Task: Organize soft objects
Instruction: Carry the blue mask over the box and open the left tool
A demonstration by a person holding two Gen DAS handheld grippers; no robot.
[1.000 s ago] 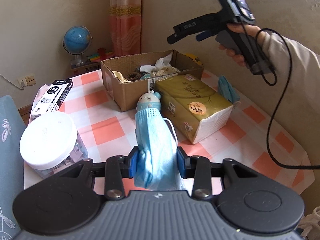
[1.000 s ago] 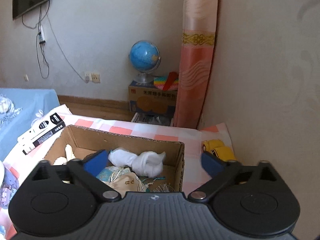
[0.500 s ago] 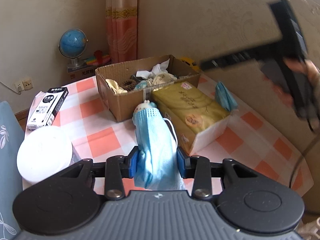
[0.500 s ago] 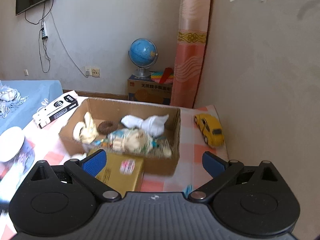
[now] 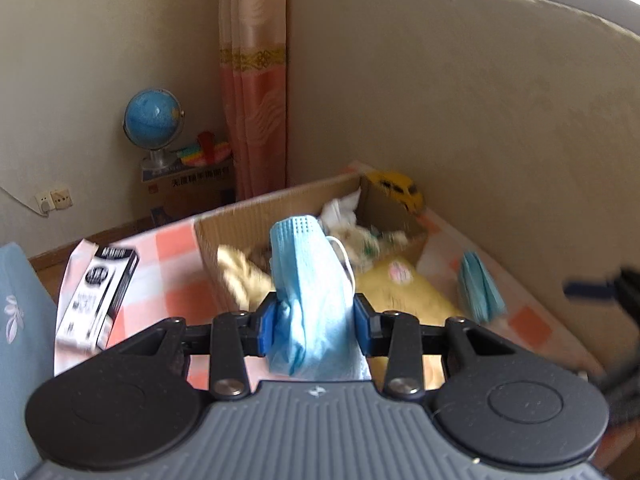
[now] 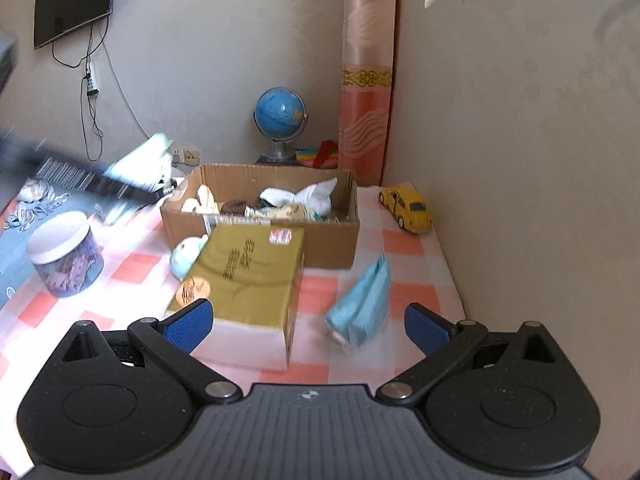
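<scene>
The left tongs (image 5: 314, 322) were pinching a crumpled blue face mask (image 5: 310, 280) between their blue pads, the mask standing up out of the grip with its white ear loop hanging to the right; in the left wrist view it stood in front of the near wall of the cardboard box (image 5: 240, 220), though whether it was over the box or short of it could not be told. In the right wrist view the right tongs (image 6: 308, 322) were spread wide with nothing between them, pointing down at the checked table (image 6: 408, 240). A second blue face mask (image 6: 362, 302) lay crumpled on the table just in front of the right pad, beside the gold tissue pack (image 6: 244, 276), which sat against the front of the box. The box already held a white sock (image 6: 308, 196) and other soft items too blurred to name. A small pale-blue plush toy (image 6: 186, 254) lay on the table to the left of the tissue pack, touching it. A clear jar with a white lid (image 6: 64, 254) stood well to the left, and a yellow toy car (image 6: 408, 208) sat to the right of the box, near the wall.
</scene>
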